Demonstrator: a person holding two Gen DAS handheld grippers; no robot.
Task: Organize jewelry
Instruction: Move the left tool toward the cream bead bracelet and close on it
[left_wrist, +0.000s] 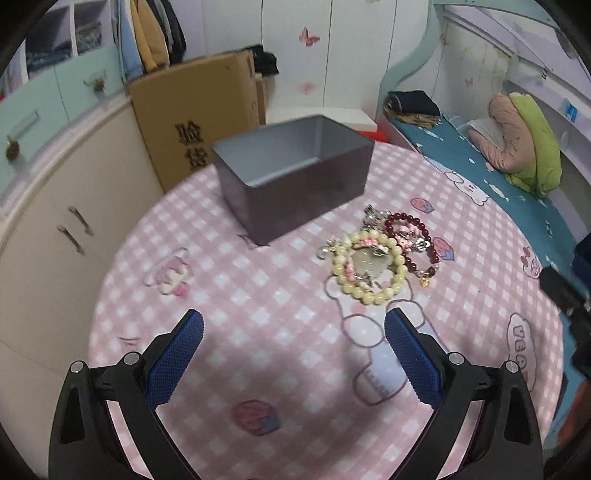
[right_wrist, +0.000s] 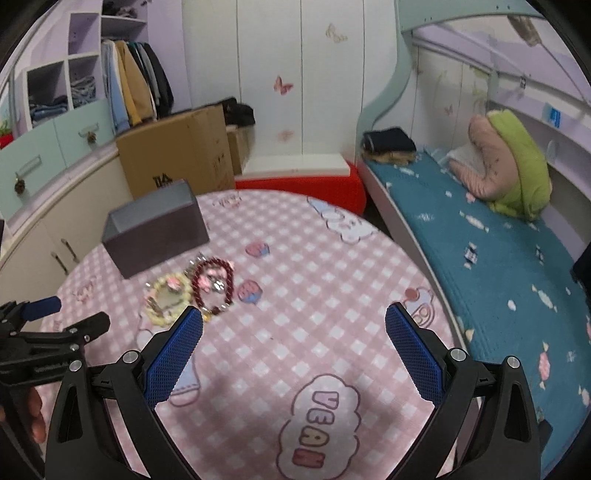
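Observation:
An open grey metal box (left_wrist: 295, 177) stands on the far part of a round table with a pink checked cloth (left_wrist: 258, 314). To its right lie a pale yellow bead bracelet (left_wrist: 369, 271) and a dark red bead bracelet (left_wrist: 413, 232), touching, with small charms. My left gripper (left_wrist: 293, 325) is open and empty, above the cloth just short of the yellow bracelet. In the right wrist view the box (right_wrist: 155, 229), yellow bracelet (right_wrist: 168, 299) and red bracelet (right_wrist: 214, 282) lie ahead to the left. My right gripper (right_wrist: 293, 325) is open and empty. The left gripper (right_wrist: 55, 321) shows at the left edge.
A cardboard carton (left_wrist: 199, 122) and cream cabinets (left_wrist: 55, 221) stand behind and left of the table. A bed with a teal sheet (right_wrist: 498, 258) and pillows (right_wrist: 509, 162) runs along the right. A red-and-white step (right_wrist: 303, 184) sits beyond the table.

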